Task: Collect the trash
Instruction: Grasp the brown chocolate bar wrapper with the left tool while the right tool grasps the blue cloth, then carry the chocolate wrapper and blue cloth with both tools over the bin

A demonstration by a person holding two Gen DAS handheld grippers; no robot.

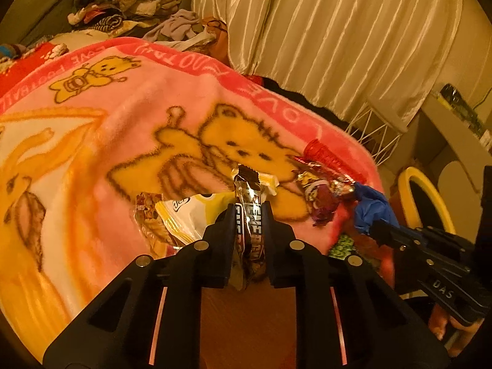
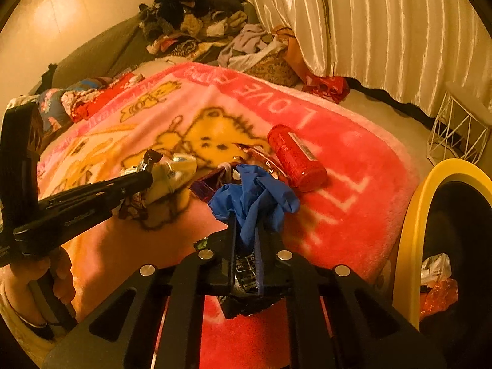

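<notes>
My left gripper (image 1: 248, 212) is shut on a brown candy bar wrapper (image 1: 249, 203) and holds it over the pink bear blanket (image 1: 123, 141). It also shows in the right wrist view (image 2: 144, 178). My right gripper (image 2: 246, 224) is shut on a crumpled blue glove (image 2: 255, 200), which also shows in the left wrist view (image 1: 372, 206). More trash lies on the blanket: a yellow-white bag (image 1: 190, 212), a red tube (image 2: 295, 156), foil wrappers (image 1: 323, 190). A yellow-rimmed bin (image 2: 409, 215) stands at the right with trash inside.
A pile of clothes (image 2: 196, 21) lies at the far end. A cream curtain (image 2: 384, 30) hangs behind. A white wire basket (image 2: 458, 132) stands on the floor at the right. A green wrapper (image 1: 344, 246) lies near the blanket's edge.
</notes>
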